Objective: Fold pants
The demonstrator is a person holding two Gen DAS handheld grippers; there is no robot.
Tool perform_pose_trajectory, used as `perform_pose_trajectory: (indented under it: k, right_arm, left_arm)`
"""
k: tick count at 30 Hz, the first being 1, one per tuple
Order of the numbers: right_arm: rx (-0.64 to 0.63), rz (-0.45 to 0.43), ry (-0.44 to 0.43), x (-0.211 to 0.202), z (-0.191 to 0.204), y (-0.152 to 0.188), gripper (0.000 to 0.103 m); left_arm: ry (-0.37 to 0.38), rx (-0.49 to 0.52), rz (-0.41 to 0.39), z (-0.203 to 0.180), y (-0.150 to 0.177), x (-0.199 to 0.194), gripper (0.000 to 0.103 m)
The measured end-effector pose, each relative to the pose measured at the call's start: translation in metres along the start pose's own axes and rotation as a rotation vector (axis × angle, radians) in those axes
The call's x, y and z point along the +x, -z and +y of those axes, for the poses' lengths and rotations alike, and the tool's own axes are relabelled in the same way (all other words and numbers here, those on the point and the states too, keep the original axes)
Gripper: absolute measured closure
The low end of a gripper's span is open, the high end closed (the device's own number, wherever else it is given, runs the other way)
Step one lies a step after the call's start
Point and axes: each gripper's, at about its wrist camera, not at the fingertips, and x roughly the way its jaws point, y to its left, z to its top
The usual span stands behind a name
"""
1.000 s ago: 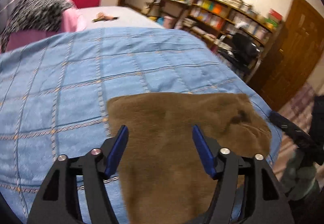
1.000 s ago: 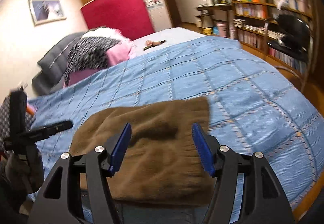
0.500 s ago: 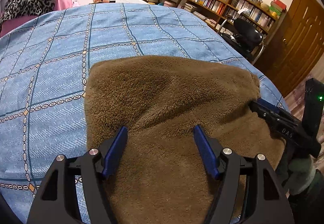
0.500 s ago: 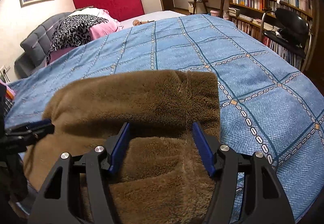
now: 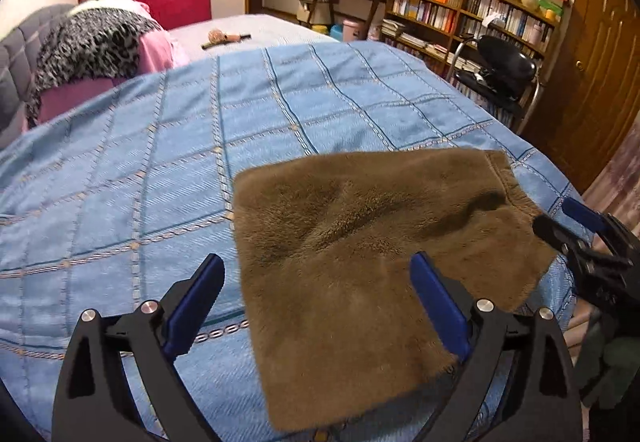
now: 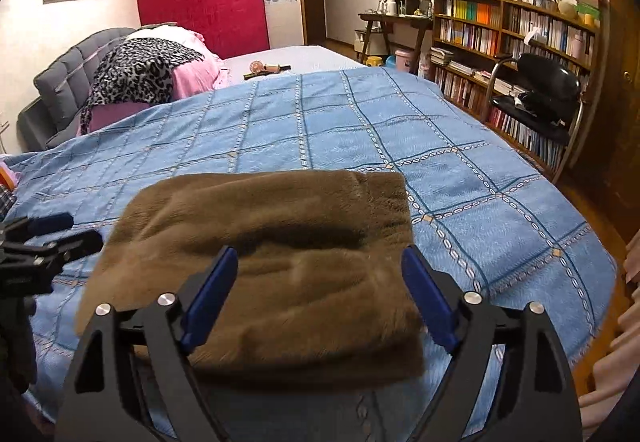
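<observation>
The brown fleece pants [image 5: 372,254] lie folded into a thick rectangle near the front edge of the blue checked bedspread [image 5: 168,162]. They also show in the right wrist view [image 6: 276,258]. My left gripper [image 5: 316,302] is open and empty, held above the pants' front left corner. My right gripper [image 6: 316,294] is open and empty, held above the pants' near edge. Each gripper shows at the side of the other's view: the right one [image 5: 576,226] by the pants' right edge, the left one [image 6: 48,234] off their left edge.
A leopard-print blanket on pink bedding [image 6: 152,70] lies at the head of the bed by a grey headboard. A small object [image 6: 266,69] lies on the far sheet. A bookshelf [image 6: 516,38] and a black chair [image 6: 540,94] stand to the right, by a wooden door [image 5: 592,62].
Both grippers have pulled back and up from the pants, which now look smaller and lie flat. Both stay open throughout.
</observation>
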Motion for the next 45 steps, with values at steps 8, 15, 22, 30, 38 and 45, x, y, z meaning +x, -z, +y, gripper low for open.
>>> perform_pose_trajectory:
  k: [8,15,22,30,38,45]
  right_arm:
    - [0.009,-0.021,0.02,-0.045,0.019,0.01,0.005]
    - [0.015,-0.049,0.05,-0.074,0.029,0.017,0.003]
    - [0.008,-0.053,0.061,-0.084,0.036,0.023,0.003]
    - [0.002,-0.051,0.069,-0.087,0.039,0.027,0.003]
    - [0.012,-0.045,0.069,-0.082,0.039,0.024,0.003]
    - [-0.008,-0.052,0.081,-0.081,0.041,0.022,0.003]
  left_arm:
    - [-0.05,0.007,-0.014,-0.015,0.006,-0.034,0.01]
    - [-0.1,0.052,-0.053,-0.028,0.017,-0.056,0.01]
    - [-0.159,0.068,-0.079,-0.035,0.02,-0.068,0.01]
    - [-0.149,0.062,-0.101,-0.038,0.021,-0.075,0.01]
    - [-0.141,0.052,-0.077,-0.039,0.021,-0.07,0.01]
    - [-0.155,0.053,-0.057,-0.04,0.021,-0.065,0.01]
